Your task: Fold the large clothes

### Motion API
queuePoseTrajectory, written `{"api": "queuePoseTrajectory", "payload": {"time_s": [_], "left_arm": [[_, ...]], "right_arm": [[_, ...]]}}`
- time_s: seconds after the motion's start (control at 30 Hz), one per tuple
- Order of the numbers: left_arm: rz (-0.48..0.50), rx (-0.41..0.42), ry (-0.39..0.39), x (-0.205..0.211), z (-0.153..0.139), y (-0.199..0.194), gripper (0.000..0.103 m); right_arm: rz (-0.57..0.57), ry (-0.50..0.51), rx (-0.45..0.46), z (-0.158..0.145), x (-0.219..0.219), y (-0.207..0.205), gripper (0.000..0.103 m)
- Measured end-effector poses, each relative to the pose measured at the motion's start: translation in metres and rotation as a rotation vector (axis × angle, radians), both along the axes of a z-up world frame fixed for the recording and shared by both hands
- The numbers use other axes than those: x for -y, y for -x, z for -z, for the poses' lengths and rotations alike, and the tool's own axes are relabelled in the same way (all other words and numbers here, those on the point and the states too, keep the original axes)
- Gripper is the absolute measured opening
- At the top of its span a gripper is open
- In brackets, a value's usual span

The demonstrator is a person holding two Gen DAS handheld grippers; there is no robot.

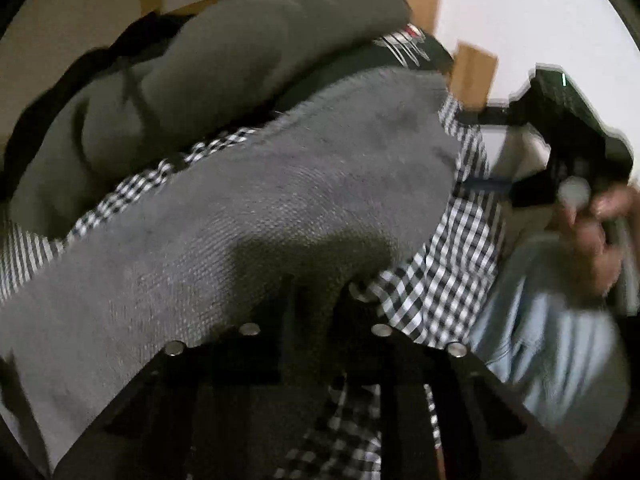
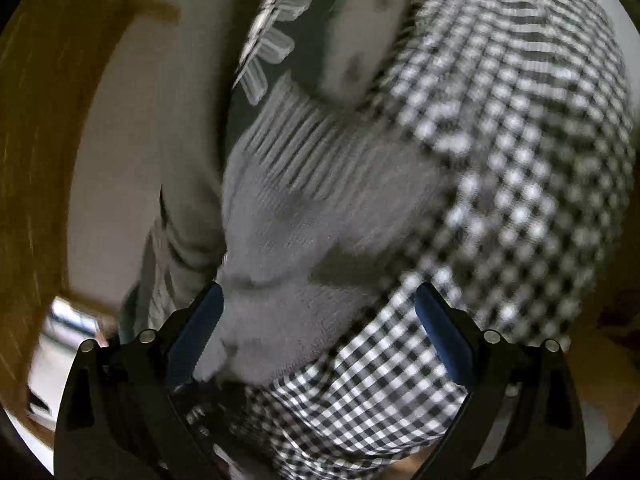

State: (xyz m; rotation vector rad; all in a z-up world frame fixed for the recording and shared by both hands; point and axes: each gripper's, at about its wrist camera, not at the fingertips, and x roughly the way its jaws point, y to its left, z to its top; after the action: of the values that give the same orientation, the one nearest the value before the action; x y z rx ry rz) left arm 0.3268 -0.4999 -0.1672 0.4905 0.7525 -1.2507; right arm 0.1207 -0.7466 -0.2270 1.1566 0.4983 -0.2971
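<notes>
My left hand-held gripper (image 1: 316,300) is buried under the grey knit sweater (image 1: 256,216), its fingers close together with the knit bunched over them; I judge it clamped on that sweater, though the tips themselves are hidden. My right hand-held gripper (image 2: 318,320) stands wide apart, blue pads (image 2: 436,320) on either side of the sweater's edge (image 2: 288,264) and the black-and-white checked shirt (image 2: 500,184), pinching nothing yet.

The sweater lies draped over the checked shirt, on a heap with an olive-grey garment (image 1: 224,64) and a dark printed one (image 2: 272,40) behind (motion blur smears most of it, and I can't see what carries the pile).

Handling, as I judge it: the knit is soft, thick and stretchy, heavy enough to sag between two holds, not slippery. The ribbed hem (image 2: 296,136) looks the firmest place to grip. I'd take one layer only, since the thin shirt beneath could easily get caught along with it.
</notes>
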Motion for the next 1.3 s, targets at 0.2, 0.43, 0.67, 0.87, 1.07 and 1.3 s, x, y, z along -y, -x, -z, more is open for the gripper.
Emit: {"api": "queuePoseTrajectory", "payload": {"time_s": [0.2,0.43,0.67,0.87,1.07,1.3], "left_arm": [[-0.033,-0.029,0.047,-0.012,-0.016,-0.004,0.015],[-0.009,0.024,0.005,-0.016,-0.004,0.011,0.062],[-0.08,-0.058,0.301,-0.064,-0.09,-0.016,0.093],[0.02,-0.557,0.342,-0.07,-0.153,-0.089,0.097],[0.192,-0.481,0.101,-0.057,-0.172,-0.085,0.097],[0.31,-0.292,-0.234,-0.053,-0.146,-0.062,0.094]], "right_arm": [[-0.069,-0.043,0.0,0.024,0.001,-0.023,0.047],[0.04,0.263,0.256,-0.052,0.009,0.007,0.009],[-0.177,0.681,0.308,-0.116,-0.061,-0.019,0.009],[-0.391,0.966,0.259,-0.135,-0.144,-0.062,0.009],[-0.585,1.17,0.238,-0.132,-0.208,-0.084,0.009],[-0.653,1.231,0.23,-0.136,-0.226,-0.083,0.009]]}}
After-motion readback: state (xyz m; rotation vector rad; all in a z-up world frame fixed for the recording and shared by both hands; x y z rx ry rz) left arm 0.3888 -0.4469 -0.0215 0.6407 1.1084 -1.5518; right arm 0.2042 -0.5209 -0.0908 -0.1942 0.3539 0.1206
